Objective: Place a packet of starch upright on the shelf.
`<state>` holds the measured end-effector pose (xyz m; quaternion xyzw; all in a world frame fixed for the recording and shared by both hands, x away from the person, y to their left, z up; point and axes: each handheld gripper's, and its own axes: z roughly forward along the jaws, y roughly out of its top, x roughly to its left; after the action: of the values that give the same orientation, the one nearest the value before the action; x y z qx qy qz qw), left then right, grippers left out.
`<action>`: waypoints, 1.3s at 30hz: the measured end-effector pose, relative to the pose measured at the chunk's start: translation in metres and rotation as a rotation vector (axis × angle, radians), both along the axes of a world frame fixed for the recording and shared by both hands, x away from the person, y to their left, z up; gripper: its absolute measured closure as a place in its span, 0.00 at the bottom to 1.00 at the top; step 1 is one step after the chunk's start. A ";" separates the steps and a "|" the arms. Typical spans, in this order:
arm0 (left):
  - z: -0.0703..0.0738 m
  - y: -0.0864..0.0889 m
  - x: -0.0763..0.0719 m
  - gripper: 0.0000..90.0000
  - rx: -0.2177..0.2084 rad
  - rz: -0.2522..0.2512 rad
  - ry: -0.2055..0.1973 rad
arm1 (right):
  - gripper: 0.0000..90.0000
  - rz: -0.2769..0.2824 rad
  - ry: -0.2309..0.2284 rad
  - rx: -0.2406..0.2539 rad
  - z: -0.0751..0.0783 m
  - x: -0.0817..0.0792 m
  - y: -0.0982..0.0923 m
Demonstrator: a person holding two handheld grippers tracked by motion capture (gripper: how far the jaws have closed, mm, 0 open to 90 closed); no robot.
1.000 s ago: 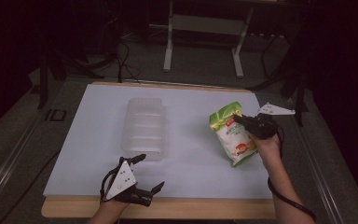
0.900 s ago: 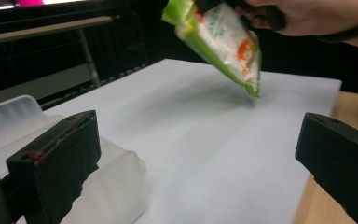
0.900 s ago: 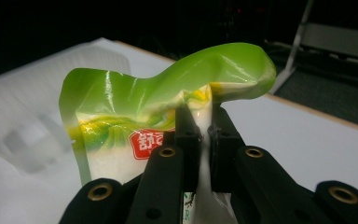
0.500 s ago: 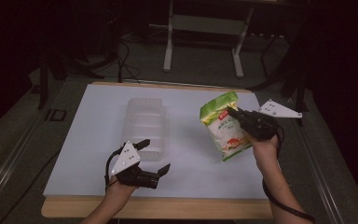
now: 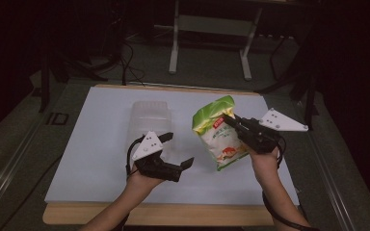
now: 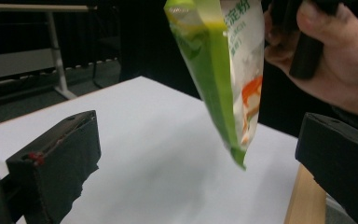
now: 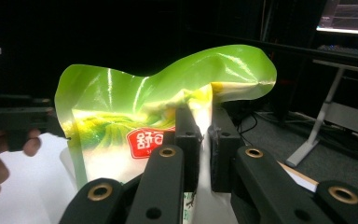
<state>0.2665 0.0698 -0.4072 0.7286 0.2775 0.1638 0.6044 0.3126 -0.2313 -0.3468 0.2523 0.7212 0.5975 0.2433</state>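
A green and white food pouch (image 5: 219,134) hangs above the white table, held near its top by my right gripper (image 5: 231,121), which is shut on it. In the right gripper view the jaws pinch the pouch (image 7: 135,116) at its upper right part, with the right gripper (image 7: 204,130) closed tight. My left gripper (image 5: 179,150) is open, low over the table's front middle, aimed at the pouch. The left gripper view shows the pouch (image 6: 223,70) hanging ahead between its wide-apart jaws, with the person's other hand (image 6: 340,70) behind.
A clear plastic container (image 5: 150,120) lies on the white table (image 5: 91,139) just beyond the left gripper. The table's wooden front edge (image 5: 159,214) runs below the hands. Table legs and cables stand on the dark floor behind.
The right gripper has lifted the pouch off the table and brought it left and upright. The left gripper has moved right and forward towards it.
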 end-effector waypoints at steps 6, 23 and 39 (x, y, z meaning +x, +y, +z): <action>0.010 -0.017 0.007 0.00 -0.007 -0.021 -0.021 | 0.94 0.016 -0.008 0.022 0.003 -0.004 0.008; 0.016 -0.049 0.032 0.40 -0.053 -0.032 0.000 | 0.94 0.055 -0.029 0.046 0.004 -0.010 0.018; 0.021 -0.045 0.038 0.87 -0.041 -0.086 -0.051 | 0.93 0.067 -0.039 0.074 -0.001 -0.013 0.017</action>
<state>0.3043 0.0247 -0.3863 0.7229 0.2338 0.1508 0.6325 0.2998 -0.2142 -0.3478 0.2251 0.7015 0.6366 0.2278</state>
